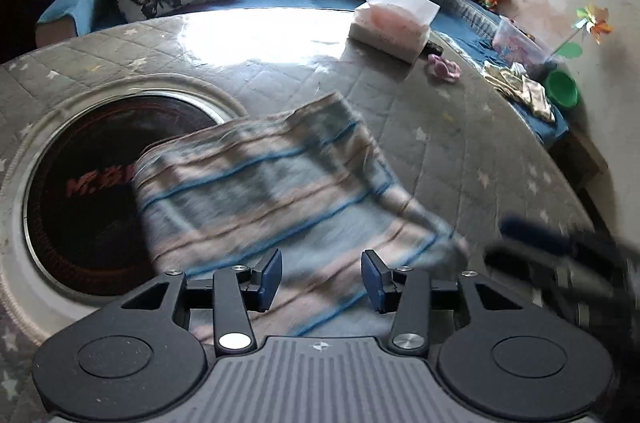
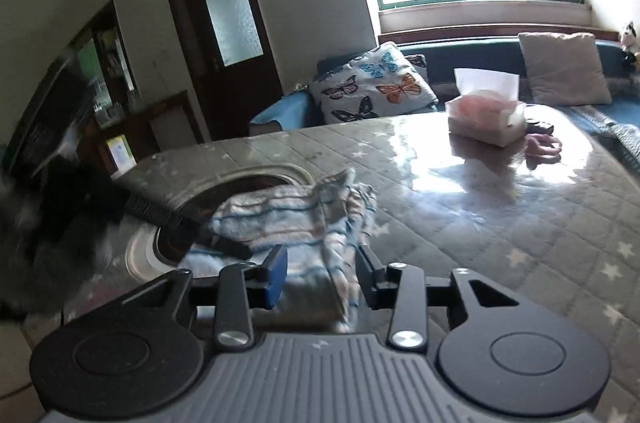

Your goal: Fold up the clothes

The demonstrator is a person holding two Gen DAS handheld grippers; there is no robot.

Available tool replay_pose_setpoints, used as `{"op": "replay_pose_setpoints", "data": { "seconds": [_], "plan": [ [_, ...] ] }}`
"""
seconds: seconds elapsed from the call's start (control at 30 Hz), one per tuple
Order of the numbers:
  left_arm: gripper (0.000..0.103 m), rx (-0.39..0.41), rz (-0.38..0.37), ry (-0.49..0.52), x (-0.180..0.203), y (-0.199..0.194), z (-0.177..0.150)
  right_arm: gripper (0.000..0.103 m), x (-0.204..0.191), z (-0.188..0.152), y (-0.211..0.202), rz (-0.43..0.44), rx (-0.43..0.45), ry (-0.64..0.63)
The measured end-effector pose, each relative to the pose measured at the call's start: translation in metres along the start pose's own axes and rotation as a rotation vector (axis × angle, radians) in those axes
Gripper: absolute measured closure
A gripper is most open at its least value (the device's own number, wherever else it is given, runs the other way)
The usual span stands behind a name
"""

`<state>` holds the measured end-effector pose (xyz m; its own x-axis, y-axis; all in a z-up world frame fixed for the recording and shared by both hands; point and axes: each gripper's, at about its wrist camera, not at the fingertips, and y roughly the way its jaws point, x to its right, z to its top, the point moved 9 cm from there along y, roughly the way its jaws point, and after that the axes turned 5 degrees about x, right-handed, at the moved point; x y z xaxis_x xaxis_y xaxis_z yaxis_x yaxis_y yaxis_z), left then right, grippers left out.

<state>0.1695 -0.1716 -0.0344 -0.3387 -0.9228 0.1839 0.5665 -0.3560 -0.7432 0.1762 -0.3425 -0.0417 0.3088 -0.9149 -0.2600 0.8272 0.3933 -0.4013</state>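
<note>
Folding next: striped cloth (image 1: 276, 191) lies part-folded on the quilted tabletop (image 1: 460, 151), overlapping the round inset burner (image 1: 80, 207). Left claw (image 1: 321, 279) spread, empty, hovering at the near edge; right claw (image 2: 321, 277) spread, empty too. Pinch both near corners, lift evenly, match edges. Tissue box (image 1: 390, 25) and pink item (image 1: 444, 67) sit well apart; nothing blocks. Frames blurred.

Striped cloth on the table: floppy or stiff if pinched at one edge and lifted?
Probably floppy: the striped cloth lies in soft, rumpled folds. Likely light, since its layers look thin. It may slide easily when pushed, because the table cover looks glossy; part of it also overhangs the round inset, so it may sag there.
</note>
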Motion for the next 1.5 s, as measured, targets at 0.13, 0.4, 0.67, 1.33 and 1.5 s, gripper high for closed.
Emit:
{"op": "replay_pose_setpoints", "data": {
  "seconds": [0.13,0.4,0.67,1.33,1.5],
  "plan": [
    [0.055,0.026,-0.006,0.101,0.001,-0.017,-0.023,0.068,0.009,-0.002,0.019,0.008,-0.04,0.081],
    [0.05,0.059,0.057,0.314,0.001,-0.031,-0.064,0.077,0.017,-0.025,0.034,0.032,-0.131,0.187],
    [0.074,0.117,0.132,0.435,-0.001,-0.034,-0.073,0.095,0.025,-0.023,0.033,0.047,-0.152,0.278],
    [0.095,0.108,0.219,0.501,-0.027,-0.043,-0.092,0.086,0.017,-0.044,0.025,0.023,-0.206,0.243],
    [0.095,0.158,0.177,0.447,-0.025,-0.061,-0.069,0.086,0.002,-0.01,0.02,0.009,-0.13,0.083]
  ]
}}
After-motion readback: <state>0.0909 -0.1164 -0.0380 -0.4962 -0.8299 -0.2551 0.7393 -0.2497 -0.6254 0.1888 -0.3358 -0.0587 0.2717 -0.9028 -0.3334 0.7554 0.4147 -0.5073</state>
